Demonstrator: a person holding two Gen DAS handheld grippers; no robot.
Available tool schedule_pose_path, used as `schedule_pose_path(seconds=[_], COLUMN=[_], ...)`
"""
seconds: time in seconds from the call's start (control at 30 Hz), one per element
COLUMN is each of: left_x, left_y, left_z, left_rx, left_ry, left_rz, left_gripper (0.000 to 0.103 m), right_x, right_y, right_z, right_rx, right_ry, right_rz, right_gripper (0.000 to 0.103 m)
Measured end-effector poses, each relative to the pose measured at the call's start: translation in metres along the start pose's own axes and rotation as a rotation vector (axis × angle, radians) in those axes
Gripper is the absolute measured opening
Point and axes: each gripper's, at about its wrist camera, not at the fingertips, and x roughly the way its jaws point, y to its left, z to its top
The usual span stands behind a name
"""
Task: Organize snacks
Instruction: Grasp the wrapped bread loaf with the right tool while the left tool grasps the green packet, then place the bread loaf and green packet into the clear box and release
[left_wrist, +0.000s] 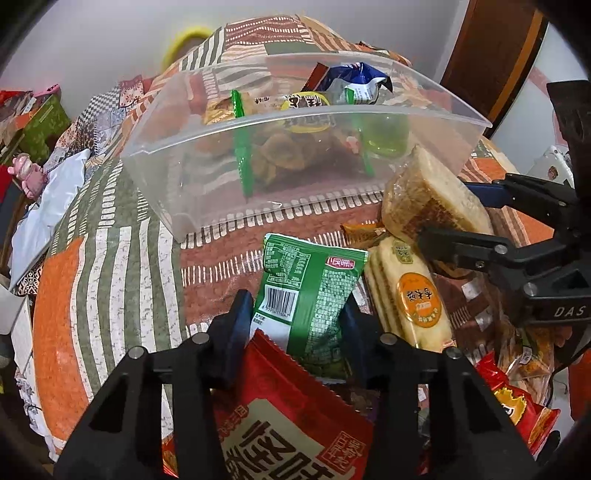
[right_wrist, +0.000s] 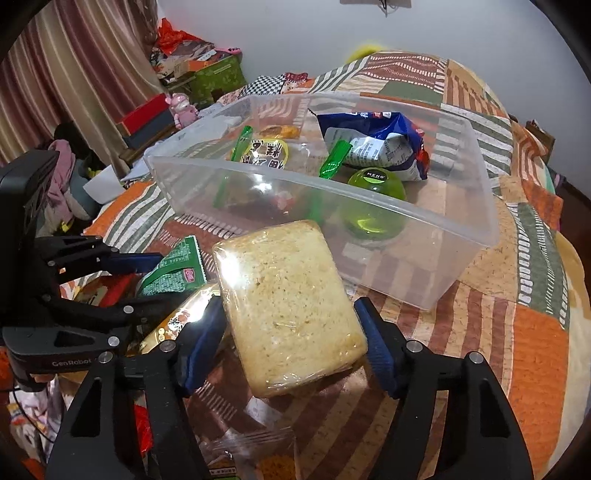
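Note:
A clear plastic box (left_wrist: 332, 110) (right_wrist: 258, 173) stands on the patchwork-covered table and holds a blue packet (right_wrist: 376, 144), a green jelly cup (right_wrist: 375, 184) and a green-edged pastry packet (left_wrist: 266, 107). My left gripper (left_wrist: 295, 317) (right_wrist: 162, 280) is shut on a green snack packet (left_wrist: 306, 280) (right_wrist: 173, 273), its pads on both sides, just in front of the box. My right gripper (right_wrist: 291, 336) (left_wrist: 450, 212) is shut on a wrapped slice of bread cake (right_wrist: 288, 302) (left_wrist: 424, 195), held tilted near the box's front wall.
Loose snacks lie in front of the box: a red packet (left_wrist: 288, 417) under the left gripper, a yellow cracker pack (left_wrist: 406, 291), another red packet (left_wrist: 517, 402). Green and red boxes (right_wrist: 207, 77) and a pink toy (right_wrist: 183, 107) sit beyond the table's left edge.

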Motion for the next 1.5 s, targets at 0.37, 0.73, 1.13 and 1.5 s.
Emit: schedule_pose_path(seconds=[0.37, 0.73, 1.13, 1.5], left_x=[-0.024, -0.059, -0.096, -0.106], left_y=[0.006, 0.009, 0.007, 0.021], left_z=[-0.004, -0.002, 0.018, 0.062], left_rx=[-0.025, -0.043, -0.046, -0.078], left_ry=[-0.061, -0.147, -0.268, -0.346], left_rz=[-0.019, -0.036, -0.045, -0.034], left_gripper=[0.027, 0.026, 0.025, 0.025], right_x=[-0.024, -0.05, -0.084, -0.078], right_y=[0.01, 0.013, 0.023, 0.015], right_z=[0.0, 0.005, 0.023, 0.054], right_rx=[-0.017, -0.011, -0.017, 0.001], right_ry=[-0.085, -0.159, -0.276, -0.316], right_rz=[-0.067, -0.097, -0.105, -0.114], right_gripper=[0.056, 0.054, 0.054, 0.054])
